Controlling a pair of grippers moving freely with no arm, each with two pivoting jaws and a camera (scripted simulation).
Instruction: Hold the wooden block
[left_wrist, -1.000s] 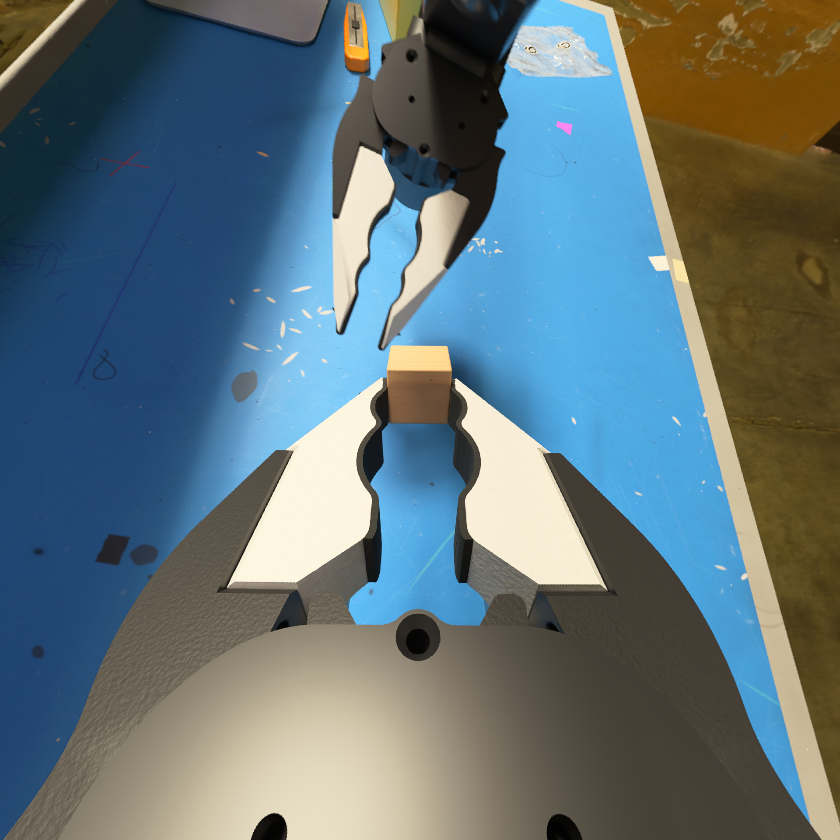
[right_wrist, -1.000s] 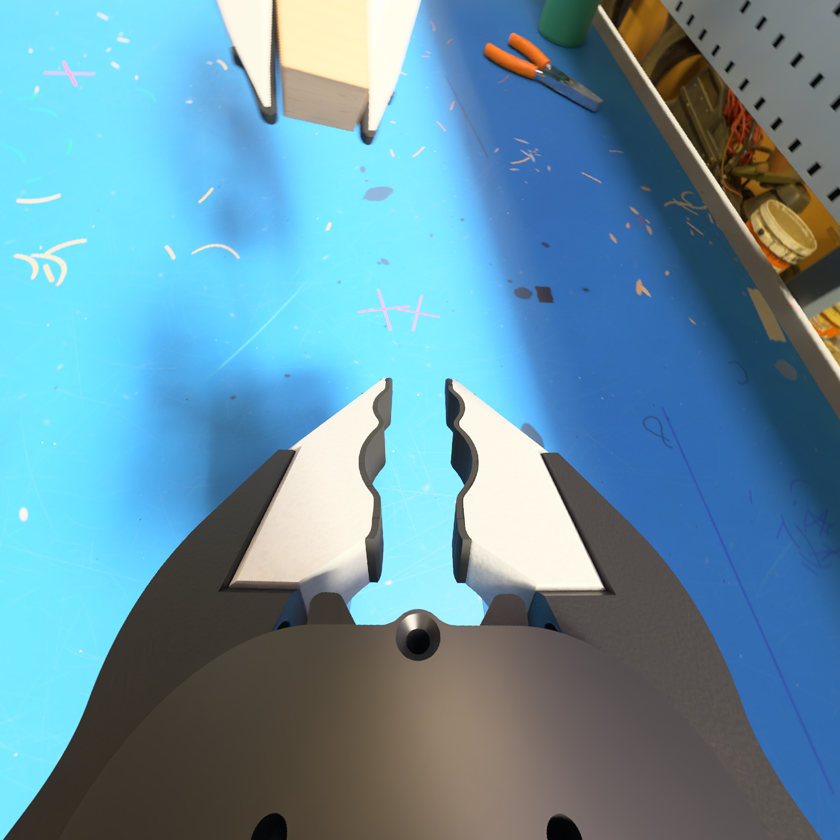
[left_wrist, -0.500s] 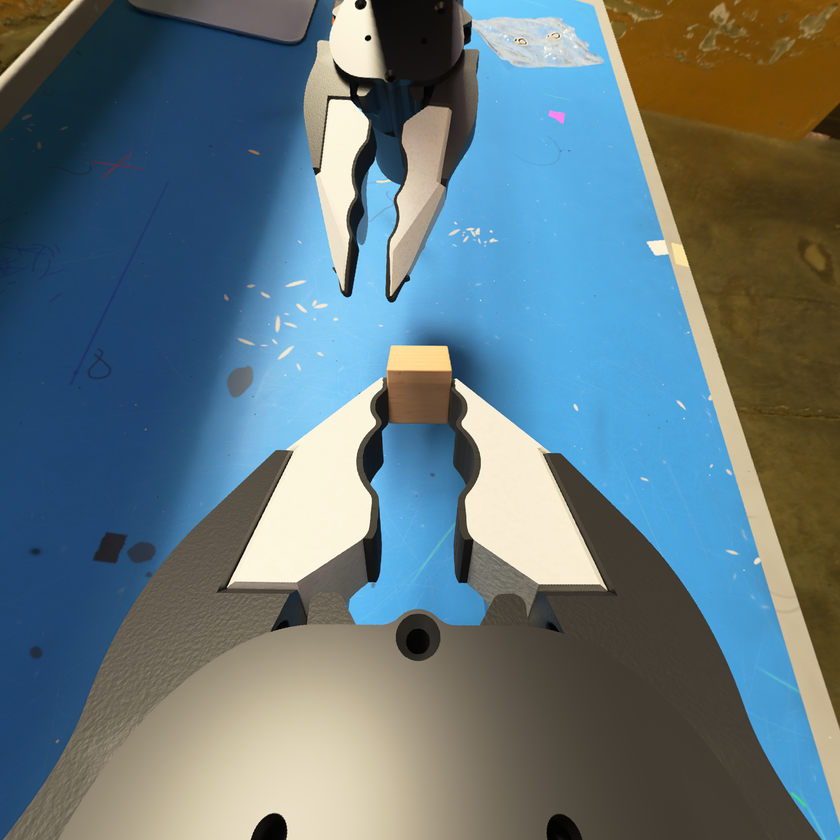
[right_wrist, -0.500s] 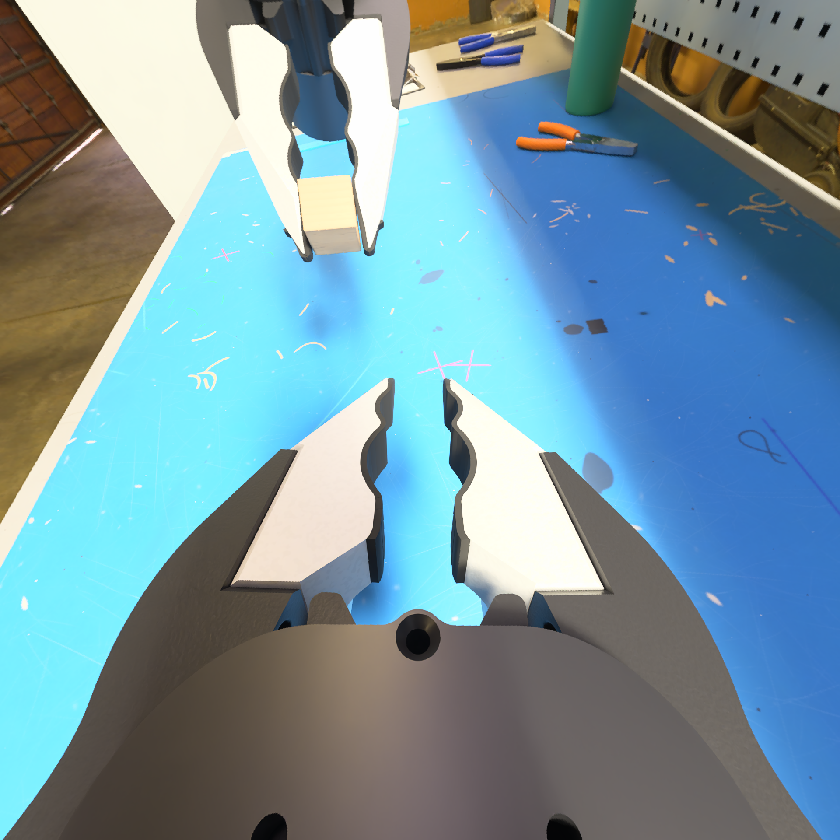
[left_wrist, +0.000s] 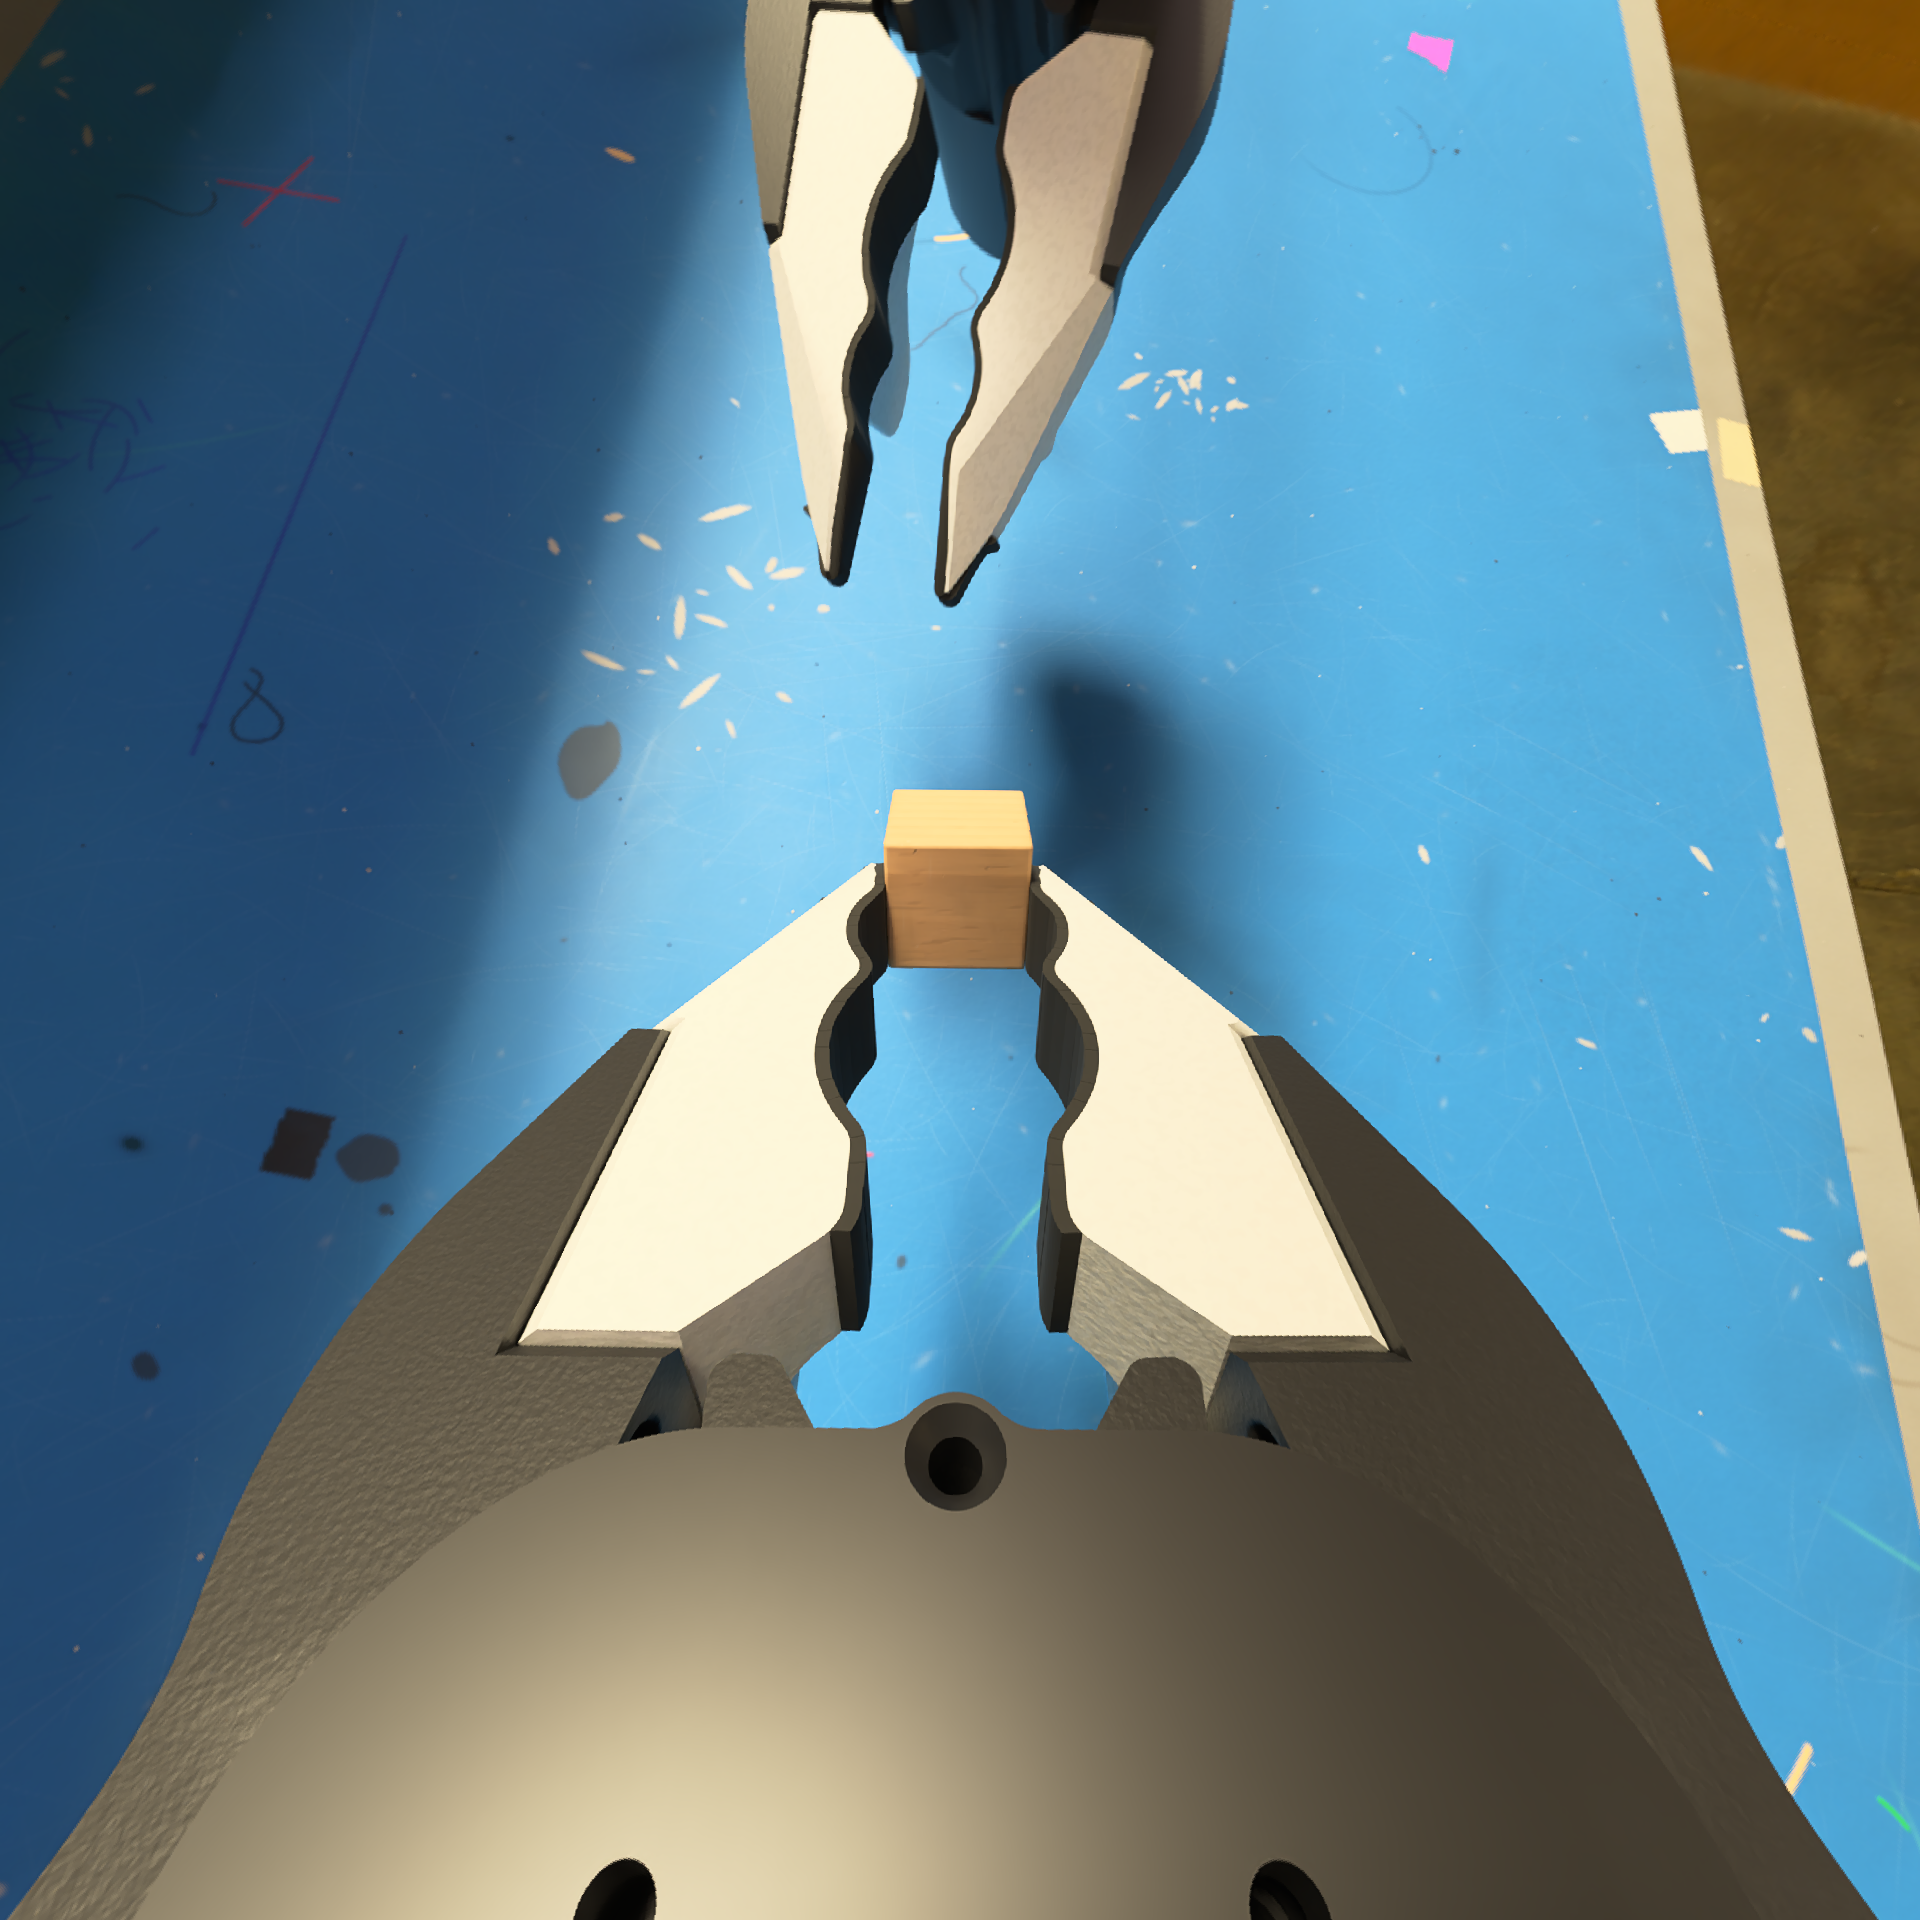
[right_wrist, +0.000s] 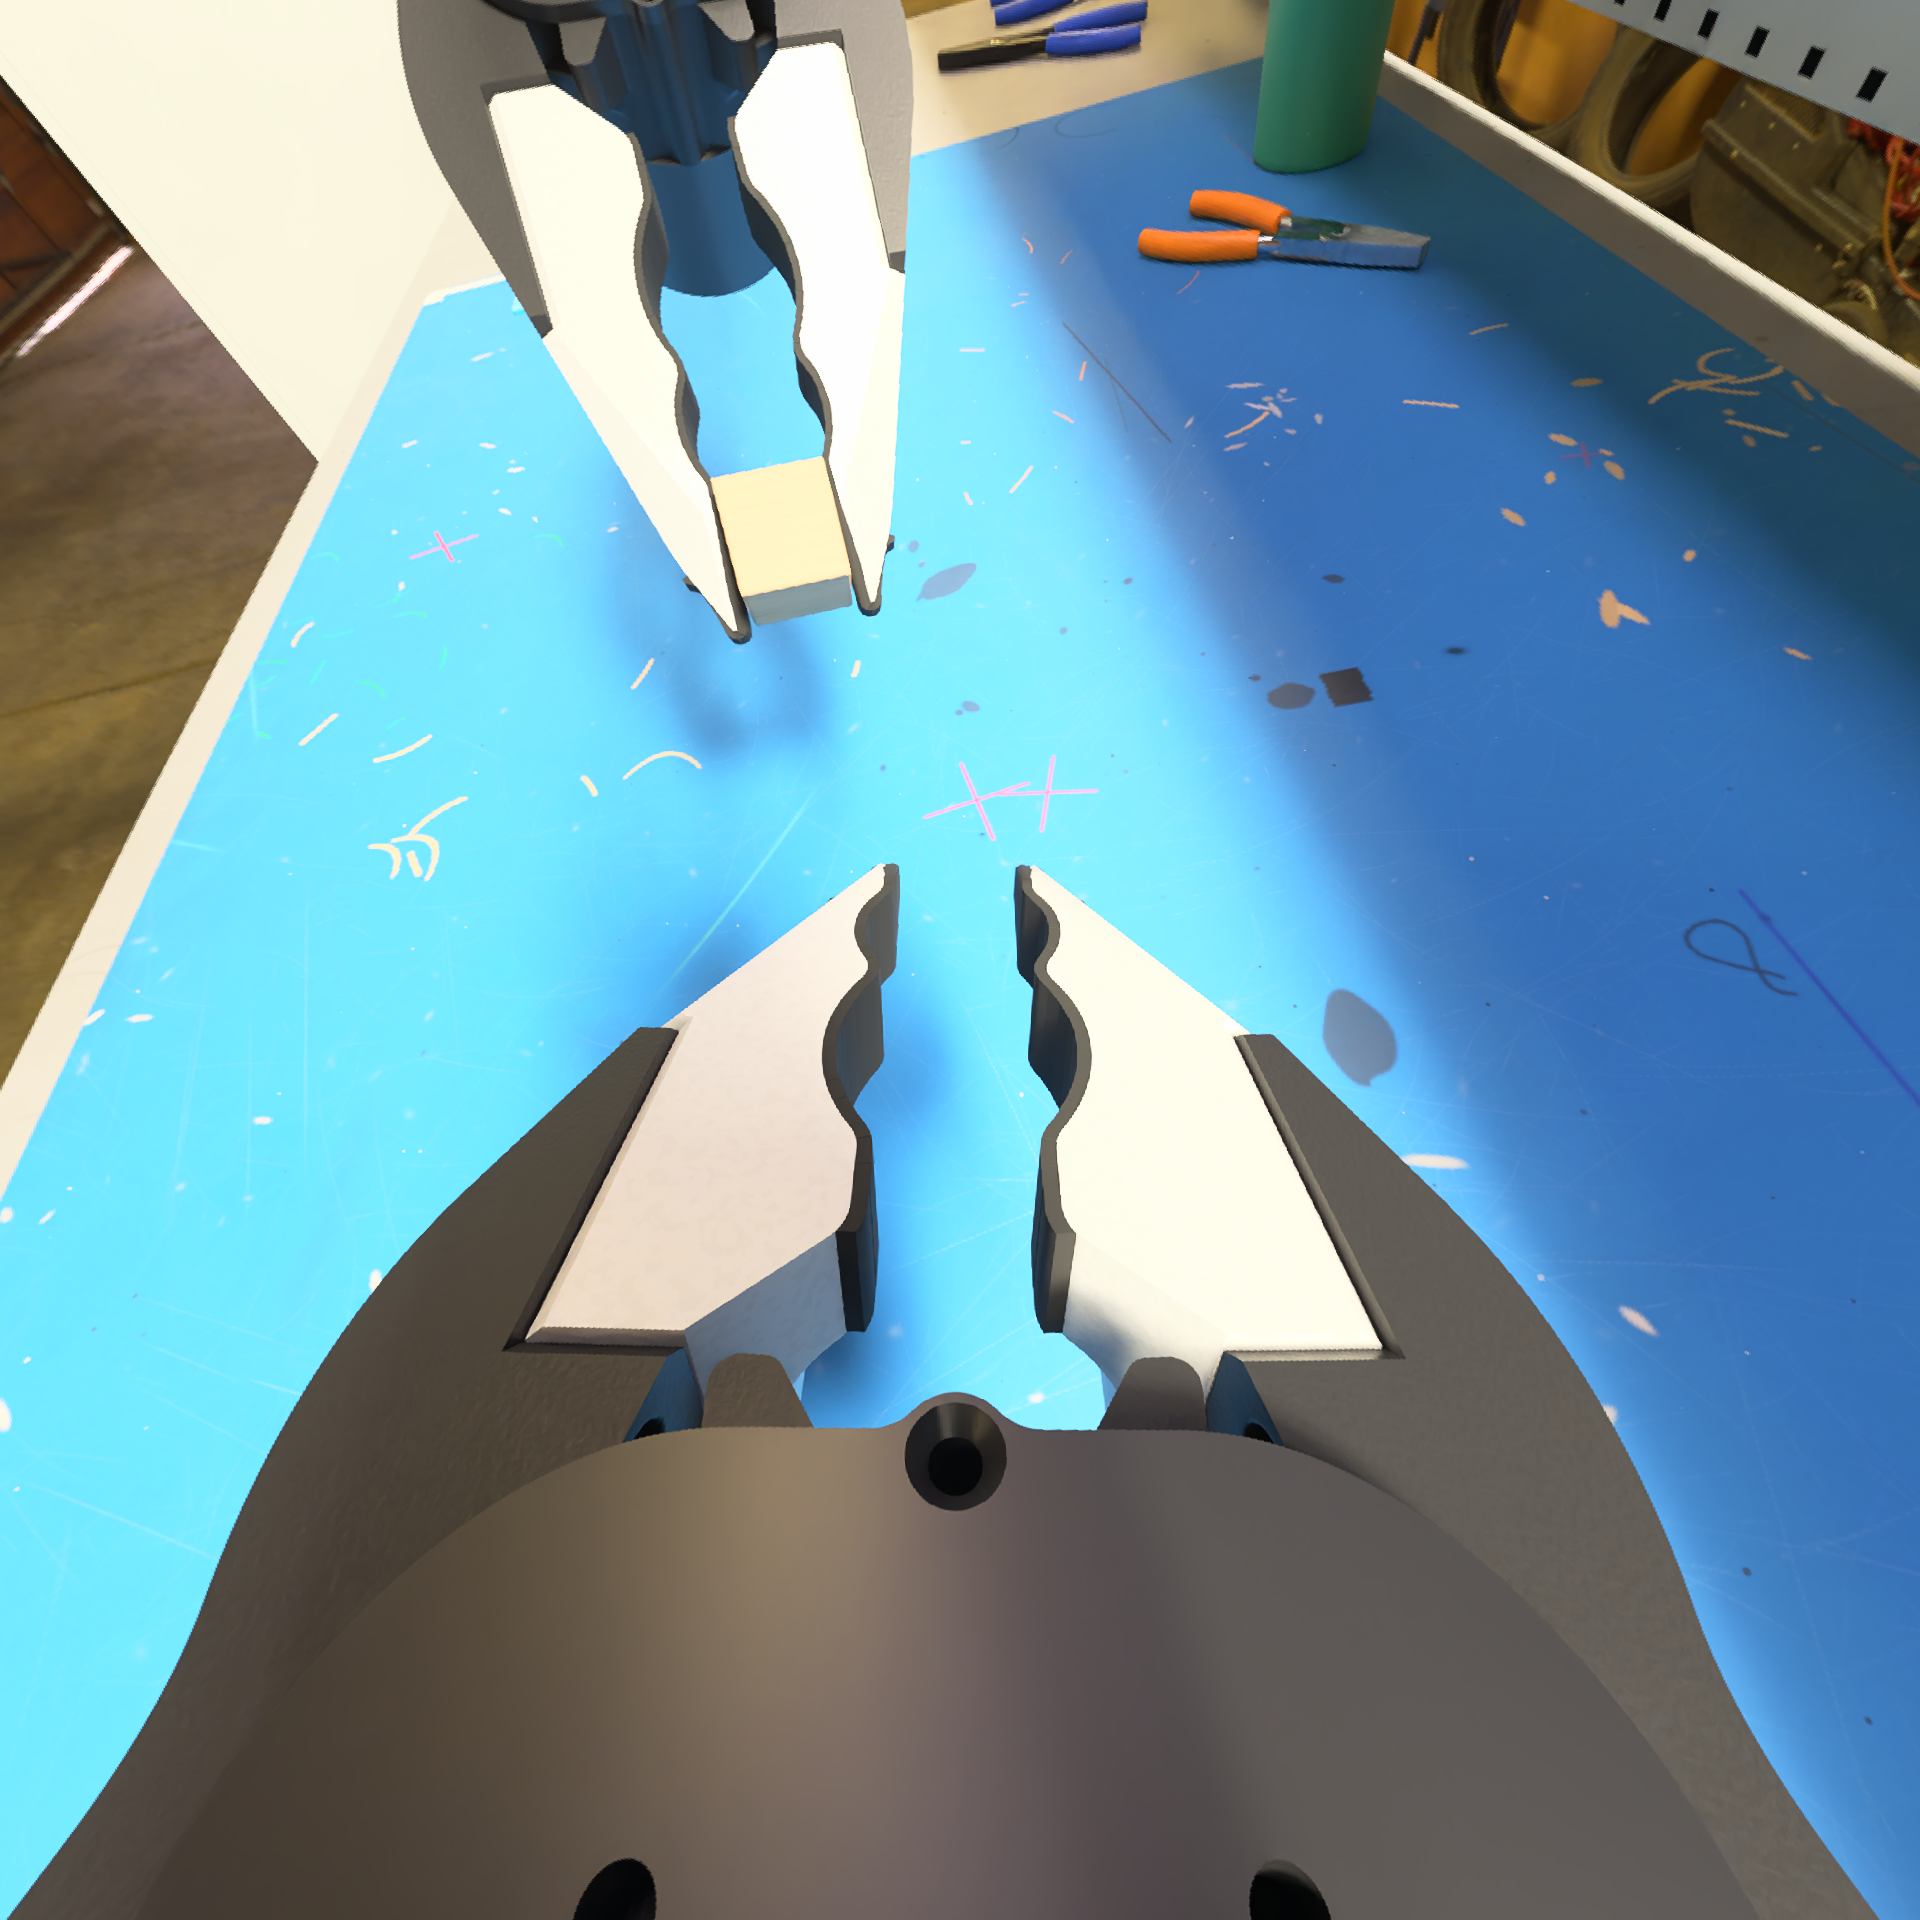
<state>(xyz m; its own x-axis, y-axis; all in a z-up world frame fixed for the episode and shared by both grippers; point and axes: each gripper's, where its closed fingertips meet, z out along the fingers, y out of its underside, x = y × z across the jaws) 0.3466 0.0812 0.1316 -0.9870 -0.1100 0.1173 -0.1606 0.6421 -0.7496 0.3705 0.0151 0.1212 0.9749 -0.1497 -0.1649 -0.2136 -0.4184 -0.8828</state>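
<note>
Left hand-held gripper (left_wrist: 957, 873) clamps the wooden block (left_wrist: 957, 891) above the blue table (left_wrist: 1403, 727).

The block sits between the fingertips, its sides pressed by both inner pads, lifted clear of the table with its shadow on the surface below. Facing it, tips pointing toward it but well apart from the block, the right hand-held gripper (right_wrist: 956, 873) holds nothing, its jaws parted by a narrow gap. Orange-handled pliers (right_wrist: 1278, 237) and a green cylinder (right_wrist: 1317, 88) lie at the table's far end.

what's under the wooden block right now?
Only bare blue tabletop: the wooden block hangs clear of it, clamped between the left hand-held gripper fingertips, its shadow falling on the surface below. The block's underside faces away from both cameras and cannot be seen.
</note>
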